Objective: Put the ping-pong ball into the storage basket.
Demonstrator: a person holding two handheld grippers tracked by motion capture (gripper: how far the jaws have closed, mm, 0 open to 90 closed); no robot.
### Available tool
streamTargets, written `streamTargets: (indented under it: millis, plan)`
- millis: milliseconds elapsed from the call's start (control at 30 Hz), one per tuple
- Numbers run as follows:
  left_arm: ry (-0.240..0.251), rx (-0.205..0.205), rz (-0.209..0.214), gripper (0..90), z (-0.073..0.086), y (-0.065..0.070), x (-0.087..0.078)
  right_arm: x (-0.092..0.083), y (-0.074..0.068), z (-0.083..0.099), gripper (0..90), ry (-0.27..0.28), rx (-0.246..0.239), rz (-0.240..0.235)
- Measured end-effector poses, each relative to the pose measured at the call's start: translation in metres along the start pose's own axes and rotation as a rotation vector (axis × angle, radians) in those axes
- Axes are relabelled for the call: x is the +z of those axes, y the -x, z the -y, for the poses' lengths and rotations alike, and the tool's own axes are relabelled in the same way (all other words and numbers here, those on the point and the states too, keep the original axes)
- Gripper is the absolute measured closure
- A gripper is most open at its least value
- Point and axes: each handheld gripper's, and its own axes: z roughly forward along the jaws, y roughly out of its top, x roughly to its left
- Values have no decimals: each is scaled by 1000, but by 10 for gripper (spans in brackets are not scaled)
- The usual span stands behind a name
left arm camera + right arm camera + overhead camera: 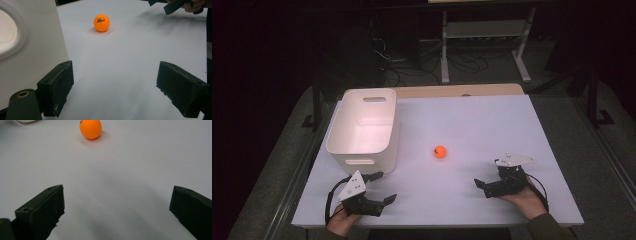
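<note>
At the left of the high view, the left gripper (pixel 382 189) rests low over the near edge of the white table (pixel 472 120), held in the person's left hand (pixel 343 220). Its jaws stand wide apart with nothing between them; in the left gripper view only bare tabletop lies in the gap. Just ahead of this gripper and slightly to its left stands the white plastic bin (pixel 362 127), open at the top, with a slot handle in its near wall and another in its far wall. In the left gripper view the bin's wall (pixel 37 45) rises close beside the left jaw, though whether they touch cannot be told.

The orange table tennis ball (pixel 440 151) lies on the table between the two grippers and farther out than both, well apart from each. From the left gripper it sits ahead and to the right, clear of the bin; it carries dark print on its side (pixel 101 22).

The right gripper (pixel 482 186) lies at the right of the high view, cradled in the person's right hand (pixel 524 197), its jaws pointing inward toward the left gripper. They too are released and spread wide, empty. In the right gripper view the ball (pixel 90 129) is well ahead of them, left of the midline of the gap.
</note>
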Motion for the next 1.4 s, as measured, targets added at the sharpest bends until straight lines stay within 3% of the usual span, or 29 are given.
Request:
streamTargets:
  millis: [1400]
  plan:
    - [0,-14,1,141,0,-1,0,6,-3,-16,0,-12,-16,-35]
